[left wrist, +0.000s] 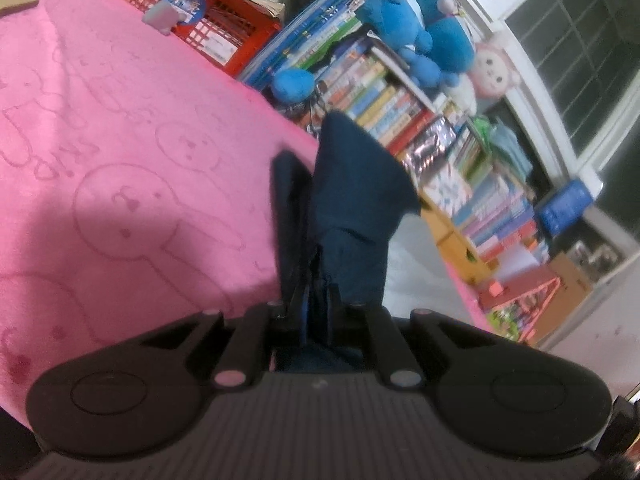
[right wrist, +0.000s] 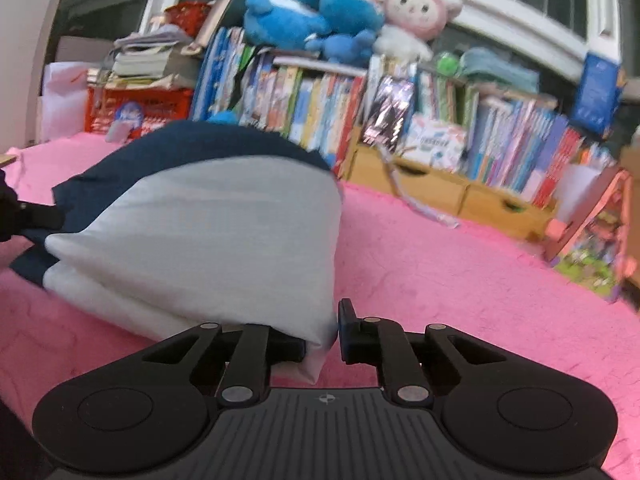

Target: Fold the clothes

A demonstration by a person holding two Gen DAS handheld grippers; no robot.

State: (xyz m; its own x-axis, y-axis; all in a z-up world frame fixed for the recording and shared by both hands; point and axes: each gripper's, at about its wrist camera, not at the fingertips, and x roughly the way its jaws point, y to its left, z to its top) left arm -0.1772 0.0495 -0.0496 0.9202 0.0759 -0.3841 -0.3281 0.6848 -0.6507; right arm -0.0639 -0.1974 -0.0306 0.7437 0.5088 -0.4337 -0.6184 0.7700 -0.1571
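A: Where was the garment [right wrist: 208, 220]?
B: Lifted over the pink blanket [right wrist: 460, 280], both tongs clamping it: left gripper [left wrist: 316, 300] on navy cloth, right gripper [right wrist: 320, 336] on a white corner.
A: Handling?
B: Probably soft, light; grip edges.

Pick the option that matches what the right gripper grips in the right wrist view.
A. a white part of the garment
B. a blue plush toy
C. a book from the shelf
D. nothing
A: the right gripper has its fingers closed on a white corner of the navy-and-white garment, which lies bunched on the pink blanket.
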